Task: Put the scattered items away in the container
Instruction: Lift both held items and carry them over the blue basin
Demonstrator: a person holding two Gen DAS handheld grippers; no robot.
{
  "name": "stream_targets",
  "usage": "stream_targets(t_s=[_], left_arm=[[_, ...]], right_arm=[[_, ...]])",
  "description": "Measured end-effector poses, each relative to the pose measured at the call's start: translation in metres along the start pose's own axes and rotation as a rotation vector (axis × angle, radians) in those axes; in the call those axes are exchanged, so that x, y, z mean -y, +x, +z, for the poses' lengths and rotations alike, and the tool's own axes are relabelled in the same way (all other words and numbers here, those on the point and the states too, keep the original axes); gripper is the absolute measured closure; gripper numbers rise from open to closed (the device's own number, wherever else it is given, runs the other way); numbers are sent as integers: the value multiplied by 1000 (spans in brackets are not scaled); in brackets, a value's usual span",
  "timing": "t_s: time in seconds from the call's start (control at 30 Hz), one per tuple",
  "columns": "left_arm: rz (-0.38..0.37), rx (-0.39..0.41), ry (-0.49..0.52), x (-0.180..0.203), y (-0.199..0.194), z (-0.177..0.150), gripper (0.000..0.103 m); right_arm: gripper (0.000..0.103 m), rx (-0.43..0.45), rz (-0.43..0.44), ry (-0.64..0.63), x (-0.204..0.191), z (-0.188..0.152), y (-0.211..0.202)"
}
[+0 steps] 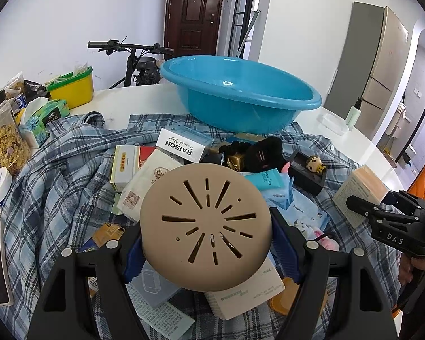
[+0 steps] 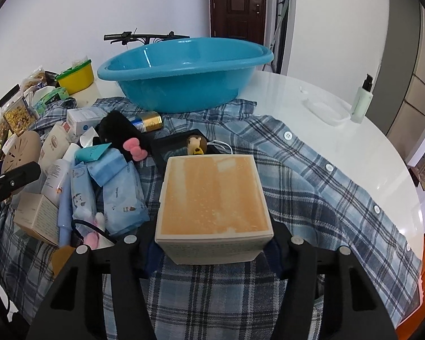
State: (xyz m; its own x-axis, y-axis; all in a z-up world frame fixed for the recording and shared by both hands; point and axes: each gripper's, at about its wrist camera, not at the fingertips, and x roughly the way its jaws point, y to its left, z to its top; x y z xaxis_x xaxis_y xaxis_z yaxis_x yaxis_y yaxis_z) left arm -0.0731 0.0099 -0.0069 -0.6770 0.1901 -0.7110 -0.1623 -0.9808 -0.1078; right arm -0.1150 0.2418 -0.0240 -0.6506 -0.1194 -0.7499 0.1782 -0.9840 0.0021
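The one blue tub (image 2: 184, 79) on the desk (image 2: 340, 153) has nothing inside. The left tool (image 1: 206, 243) pinches one round tan lid (image 1: 205, 226). The right tool (image 2: 212, 243) pinches one orange-topped box (image 2: 212, 195).

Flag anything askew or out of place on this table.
The blue basin sits tilted, its near side propped on the plaid shirt spread over the table like a cloth. Boxes and packets lie heaped on the shirt's left. Left claw grips a tan slotted disc; right claw grips an orange-topped box.
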Motion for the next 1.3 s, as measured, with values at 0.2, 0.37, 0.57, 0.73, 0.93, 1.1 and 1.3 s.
stream_targets(t_s=[0.2,0.37,0.57,0.73,0.93,1.1,1.3], left_arm=[[-4,23,4,0,-6,3,25],[-2,45,9,2,-11,9,25],[7,73,17,4,-18,12,25],[10,93,21,5,-23,14,25],[9,125,27,7,-30,19,25],[7,155,36,10,-38,28,25],[1,198,46,14,-50,40,25]], right_arm=[[45,33,-4,-3,-1,4,-7],[45,62,-5,-16,-4,10,-14],[45,90,6,-29,-11,16,-21],[45,109,14,-34,-16,19,-25],[45,146,19,-40,-20,26,-34],[45,180,17,-50,-21,35,-45],[45,223,13,-60,-22,46,-59]])
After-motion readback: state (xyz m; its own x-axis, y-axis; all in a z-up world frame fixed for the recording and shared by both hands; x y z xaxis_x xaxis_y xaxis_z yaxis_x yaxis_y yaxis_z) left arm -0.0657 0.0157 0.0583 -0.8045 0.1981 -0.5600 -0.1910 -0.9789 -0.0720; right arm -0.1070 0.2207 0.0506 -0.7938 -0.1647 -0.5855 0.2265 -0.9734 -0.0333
